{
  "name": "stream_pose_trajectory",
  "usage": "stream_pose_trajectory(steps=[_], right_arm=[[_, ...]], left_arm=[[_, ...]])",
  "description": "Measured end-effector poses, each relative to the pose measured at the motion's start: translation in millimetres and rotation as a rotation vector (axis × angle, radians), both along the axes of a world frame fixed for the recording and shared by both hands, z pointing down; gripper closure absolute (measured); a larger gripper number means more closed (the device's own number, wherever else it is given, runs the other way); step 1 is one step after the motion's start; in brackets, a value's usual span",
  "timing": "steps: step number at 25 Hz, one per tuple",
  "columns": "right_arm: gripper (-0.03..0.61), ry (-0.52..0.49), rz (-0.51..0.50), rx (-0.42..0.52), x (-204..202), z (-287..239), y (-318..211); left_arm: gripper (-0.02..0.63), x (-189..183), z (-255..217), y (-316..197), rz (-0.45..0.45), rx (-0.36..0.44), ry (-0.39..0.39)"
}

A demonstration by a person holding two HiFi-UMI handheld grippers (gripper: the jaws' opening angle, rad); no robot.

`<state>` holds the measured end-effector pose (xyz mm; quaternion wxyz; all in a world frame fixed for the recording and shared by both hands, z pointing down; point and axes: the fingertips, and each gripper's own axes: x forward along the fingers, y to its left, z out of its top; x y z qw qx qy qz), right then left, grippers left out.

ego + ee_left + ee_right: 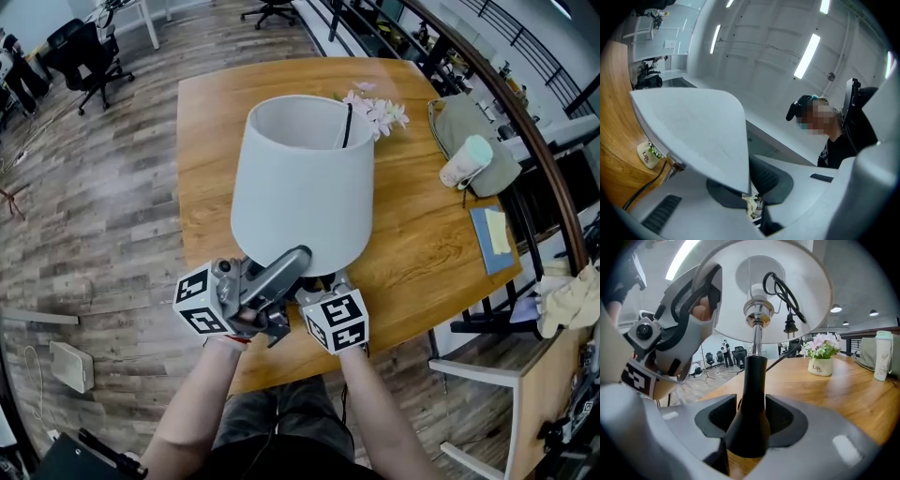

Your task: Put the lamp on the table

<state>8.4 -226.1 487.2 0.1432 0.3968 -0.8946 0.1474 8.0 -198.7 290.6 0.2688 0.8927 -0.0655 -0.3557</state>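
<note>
Over the near edge of the table (pixel 422 253) is the lamp (pixel 302 178), held at a small tilt. Both tongs are shut on it. The right tongs (pixel 751 416) squeeze the black stem (pixel 752 394) low down. The left tongs (pixel 751 187) pinch the bottom rim of the white shade (pixel 693 131).

I think the job is nearly done. The lamp has reached the table, but nobody has let go of it. I cannot tell if its foot sits flat on the wood or hangs just above it. What is left is to set it down straight and open both tongs.

From the head view you can see the whole table and the lamp's place on it, but the shade hides the stem. Only the right tongs' view shows the grip on the stem, and the cord (pixel 780 289) with its plug tucked up inside the shade. It also shows the flower pot (pixel 820 365) farther back. Only the left tongs' view shows the rim caught between its pads.
</note>
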Motion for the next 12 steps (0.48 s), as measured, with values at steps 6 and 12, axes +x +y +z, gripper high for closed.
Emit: stream_pose_trajectory(steps=[6,12], right_arm=[[0.396,0.008,0.046,0.013,9,1,13],[0.504,0.018,0.090,0.028,17,-1,22]], left_arm=[[0.612,-6,3,7,-0.005,-0.003,0.018],[0.612,-4,6,16,0.002,0.006,0.011]])
